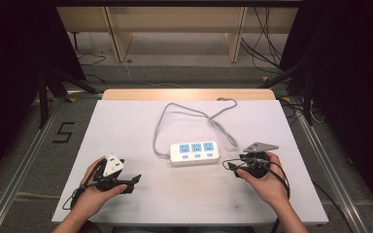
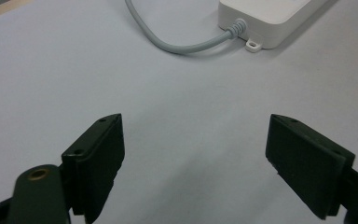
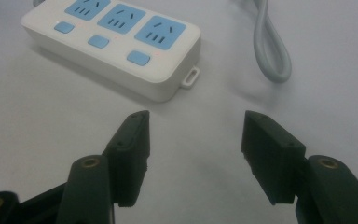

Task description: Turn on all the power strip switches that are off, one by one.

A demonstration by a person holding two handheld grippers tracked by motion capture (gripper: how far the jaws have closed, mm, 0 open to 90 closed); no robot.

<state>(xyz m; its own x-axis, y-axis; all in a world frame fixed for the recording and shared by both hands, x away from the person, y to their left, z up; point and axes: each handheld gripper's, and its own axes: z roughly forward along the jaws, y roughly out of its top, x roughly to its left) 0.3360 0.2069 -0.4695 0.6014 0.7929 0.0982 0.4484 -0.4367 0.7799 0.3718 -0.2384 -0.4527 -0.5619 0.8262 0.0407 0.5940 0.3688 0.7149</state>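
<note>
At centre of the high view, on a white desk [image 1: 126, 126]: white power strip [image 1: 194, 153] with 3 blue sockets, grey cord [image 1: 194, 114] looping toward the upper frame. Lower left: left tool [image 2: 193, 154], jaws wide apart, holding nothing. Lower right: right tool [image 3: 193, 140], jaws also spread wide and empty, aimed at the strip's near end. Likely risks: nudging the light strip sideways instead of gripping it, pinching a blue switch, or snagging the cord loop beside the right tool.

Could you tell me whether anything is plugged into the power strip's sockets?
No, all three blue sockets on the white power strip are bare in the right gripper view.
</note>
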